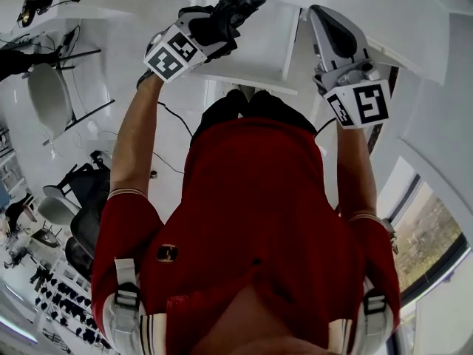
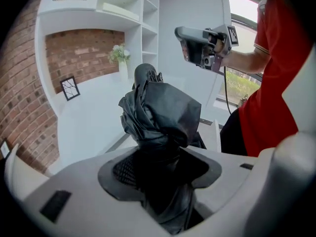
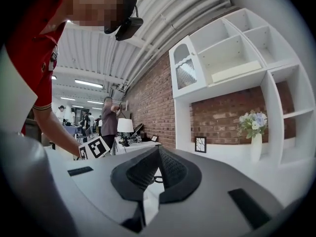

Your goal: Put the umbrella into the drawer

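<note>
The umbrella (image 1: pixel 247 1) is black and folded, with crumpled fabric. My left gripper (image 1: pixel 213 34) is shut on it at the head view's upper left, and its handle end points away from me. In the left gripper view the umbrella (image 2: pixel 163 112) fills the jaws of the left gripper (image 2: pixel 158 169) and hides the pads. My right gripper (image 1: pixel 336 35) is raised at the upper right, shut and holding nothing. In its own view the right gripper (image 3: pixel 158 154) has its pads meeting at the tips. A white box-like cabinet part (image 1: pixel 255 50) lies below both grippers; whether it is the drawer I cannot tell.
White wall shelving holds a vase of flowers (image 2: pixel 120 58) and a small framed picture (image 2: pixel 69 88) against a brick wall. Chairs (image 1: pixel 52 95) stand on the floor at the left. A window (image 1: pixel 421 228) is at the right. People (image 3: pixel 108 120) and a lamp (image 3: pixel 125 126) stand far off.
</note>
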The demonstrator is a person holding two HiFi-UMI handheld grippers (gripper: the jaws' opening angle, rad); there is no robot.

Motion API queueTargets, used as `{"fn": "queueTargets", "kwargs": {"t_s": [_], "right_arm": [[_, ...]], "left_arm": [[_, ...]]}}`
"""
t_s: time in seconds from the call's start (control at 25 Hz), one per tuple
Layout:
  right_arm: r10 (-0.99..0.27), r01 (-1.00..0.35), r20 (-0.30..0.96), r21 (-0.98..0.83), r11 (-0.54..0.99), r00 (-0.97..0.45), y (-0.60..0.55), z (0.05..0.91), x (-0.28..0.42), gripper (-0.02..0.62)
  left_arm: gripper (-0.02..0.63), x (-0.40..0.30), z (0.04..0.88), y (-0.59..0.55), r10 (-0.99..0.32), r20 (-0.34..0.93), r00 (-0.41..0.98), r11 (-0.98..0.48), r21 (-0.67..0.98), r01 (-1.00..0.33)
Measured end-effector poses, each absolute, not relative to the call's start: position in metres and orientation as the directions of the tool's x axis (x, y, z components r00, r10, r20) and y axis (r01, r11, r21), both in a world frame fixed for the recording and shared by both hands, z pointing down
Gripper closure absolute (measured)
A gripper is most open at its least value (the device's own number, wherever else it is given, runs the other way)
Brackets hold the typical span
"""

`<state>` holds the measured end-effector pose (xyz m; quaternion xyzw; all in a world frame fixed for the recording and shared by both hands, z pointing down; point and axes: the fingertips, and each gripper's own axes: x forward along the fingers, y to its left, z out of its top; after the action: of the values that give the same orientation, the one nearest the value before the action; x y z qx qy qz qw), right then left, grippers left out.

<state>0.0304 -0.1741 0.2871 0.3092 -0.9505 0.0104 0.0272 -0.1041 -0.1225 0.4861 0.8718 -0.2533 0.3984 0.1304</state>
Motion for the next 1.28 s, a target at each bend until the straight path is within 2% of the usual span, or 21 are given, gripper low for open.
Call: {"fn": "queueTargets", "kwargs": {"t_s": [0.36,0.76,1.28], "right_arm": [[-0.637,-0.64,0.104,0.008,0.768,-0.763,-0.183,0.297,0.033,0.597],[-0.67,-0.677,0.155,0.006,0.736,-0.726,-0.189,0.31,0.041,0.597],[-0.703,-0.715,0.185,0.007,0.699,-0.686,-0.182,0.319,0.066,0.597]], "left_arm": [[0.367,-0.097,0.558,-0.121,-0.118,0.832,0.542,-0.871,0.175,-0.459],[0.365,-0.101,0.623,-0.129,-0.018,0.899,0.438,-0.757,0.274,-0.593],[0.365,-0.118,0.684,-0.138,0.029,0.958,0.287,-0.616,0.243,-0.749]]}}
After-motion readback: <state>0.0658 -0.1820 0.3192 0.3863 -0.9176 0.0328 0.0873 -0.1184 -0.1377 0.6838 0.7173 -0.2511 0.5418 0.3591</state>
